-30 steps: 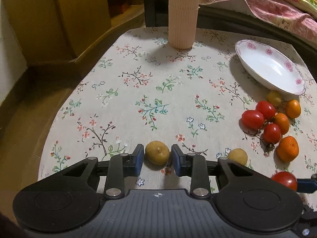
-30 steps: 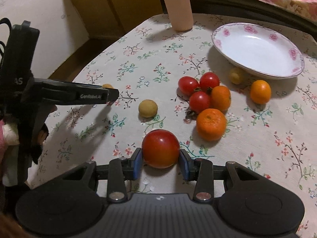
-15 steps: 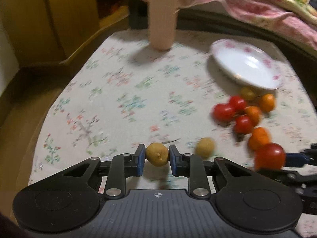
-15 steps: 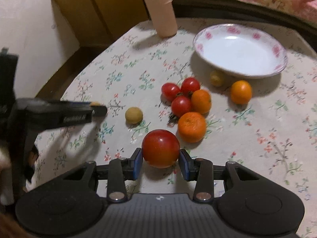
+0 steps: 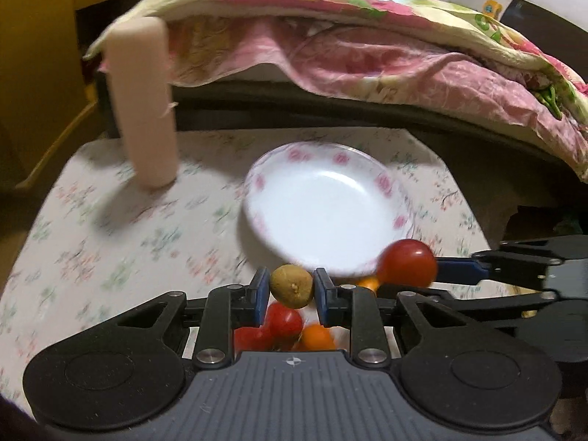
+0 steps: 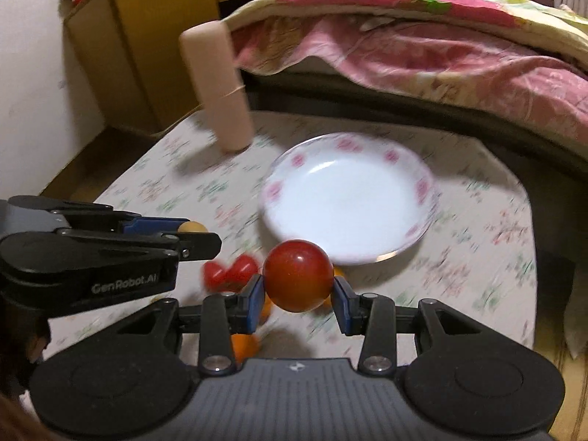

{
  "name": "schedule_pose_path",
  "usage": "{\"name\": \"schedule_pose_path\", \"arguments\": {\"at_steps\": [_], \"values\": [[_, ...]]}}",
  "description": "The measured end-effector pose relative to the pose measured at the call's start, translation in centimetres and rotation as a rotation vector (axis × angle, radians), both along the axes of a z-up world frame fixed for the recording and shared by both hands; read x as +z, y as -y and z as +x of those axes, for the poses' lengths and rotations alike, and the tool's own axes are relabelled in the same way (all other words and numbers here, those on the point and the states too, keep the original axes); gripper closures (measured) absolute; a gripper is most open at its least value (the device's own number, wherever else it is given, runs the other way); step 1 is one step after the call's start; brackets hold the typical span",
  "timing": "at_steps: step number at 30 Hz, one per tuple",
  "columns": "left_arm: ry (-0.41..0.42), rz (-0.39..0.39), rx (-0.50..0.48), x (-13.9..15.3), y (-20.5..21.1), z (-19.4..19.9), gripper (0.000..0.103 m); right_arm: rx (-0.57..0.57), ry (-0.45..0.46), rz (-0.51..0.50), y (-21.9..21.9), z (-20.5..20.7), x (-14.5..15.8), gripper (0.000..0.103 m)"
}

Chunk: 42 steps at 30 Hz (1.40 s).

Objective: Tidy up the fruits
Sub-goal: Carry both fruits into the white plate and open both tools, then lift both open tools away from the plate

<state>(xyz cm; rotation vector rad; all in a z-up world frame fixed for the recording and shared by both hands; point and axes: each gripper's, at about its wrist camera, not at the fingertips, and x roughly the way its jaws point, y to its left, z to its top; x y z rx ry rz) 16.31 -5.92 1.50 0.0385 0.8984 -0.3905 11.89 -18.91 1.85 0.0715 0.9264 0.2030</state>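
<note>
My left gripper [image 5: 291, 291] is shut on a small brown-yellow fruit [image 5: 291, 286], held in the air just before the near rim of the white plate with pink flowers [image 5: 325, 204]. My right gripper [image 6: 297, 288] is shut on a large red tomato [image 6: 297, 275], also lifted, in front of the plate [image 6: 349, 194]. In the left wrist view that tomato [image 5: 408, 262] hangs at the plate's near right edge. Under the grippers lie small red tomatoes [image 5: 283, 321] and orange fruits [image 5: 318, 335] on the floral tablecloth [image 5: 110, 242]. In the right wrist view the left gripper [image 6: 187, 233] reaches in from the left.
A tall pink roll [image 5: 141, 99] stands at the table's back left. A bed with a pink and yellow quilt [image 5: 367, 36] runs along the far edge. Yellow wooden furniture [image 6: 147, 44] stands to the left, beyond the table's edge.
Both grippers have risen and moved toward the plate, each carrying its fruit. The plate now sits straight ahead, and the loose fruits have slid beneath the grippers.
</note>
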Motion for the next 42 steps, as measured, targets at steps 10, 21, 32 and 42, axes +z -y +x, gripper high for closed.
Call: {"name": "schedule_pose_path", "arguments": {"at_steps": [10,21,32,42], "values": [[-0.052,0.020,-0.012,-2.7,2.2,4.4,0.070,-0.063,-0.044,0.006,2.7,5.4,-2.1,0.064],[-0.049,0.025,-0.007,-3.1,2.5,4.8,0.071,-0.079,-0.069,0.023,3.5,6.8,-3.6,0.064],[-0.038,0.031,-0.006,-2.9,2.6,4.9,0.064,-0.073,-0.060,0.016,3.6,6.8,-3.9,0.063],[-0.021,0.016,0.004,-1.9,2.2,4.7,0.061,-0.084,-0.008,0.016,3.9,6.5,-2.6,0.062]]}}
